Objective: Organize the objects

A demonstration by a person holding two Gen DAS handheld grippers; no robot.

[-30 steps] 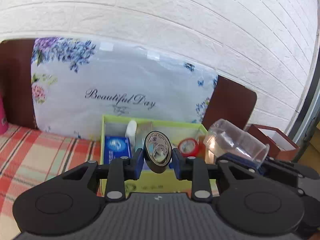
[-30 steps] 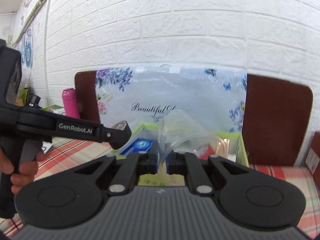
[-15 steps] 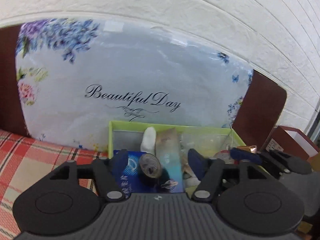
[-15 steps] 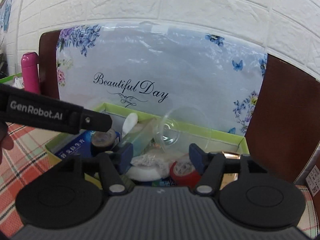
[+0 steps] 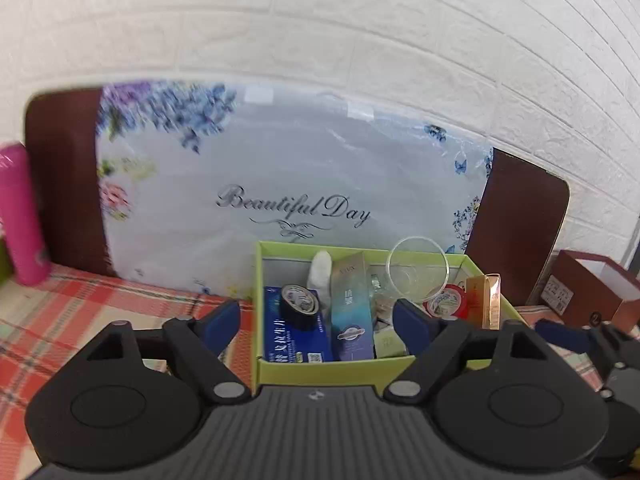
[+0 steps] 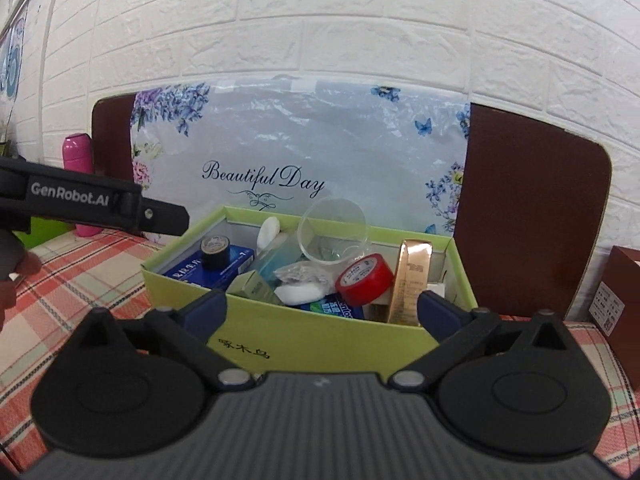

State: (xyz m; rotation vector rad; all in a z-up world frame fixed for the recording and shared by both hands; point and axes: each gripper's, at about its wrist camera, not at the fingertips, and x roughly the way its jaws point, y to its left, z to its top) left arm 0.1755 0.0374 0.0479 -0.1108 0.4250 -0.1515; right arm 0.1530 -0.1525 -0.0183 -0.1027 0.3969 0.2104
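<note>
A green box (image 5: 320,372) (image 6: 320,340) stands on the checked cloth, filled with small items. A black tape roll (image 5: 299,301) (image 6: 215,249) lies on a blue packet at the box's left. A clear plastic cup (image 5: 418,274) (image 6: 332,232) lies tilted in the box's back. A red tape roll (image 6: 363,278) (image 5: 446,305) and a gold carton (image 6: 412,280) are at its right. My left gripper (image 5: 316,320) is open and empty, just before the box. My right gripper (image 6: 322,308) is open and empty over the box's near wall.
A floral "Beautiful Day" bag (image 5: 288,184) leans on a brown board against the white brick wall behind the box. A pink bottle (image 5: 20,216) stands far left. A brown open box (image 5: 588,284) sits at the right. The left gripper's arm (image 6: 92,204) crosses the right view's left side.
My left gripper opened and dropped the black tape roll into the box; my right gripper opened and left the clear cup in the box. Both have drawn back from it.
</note>
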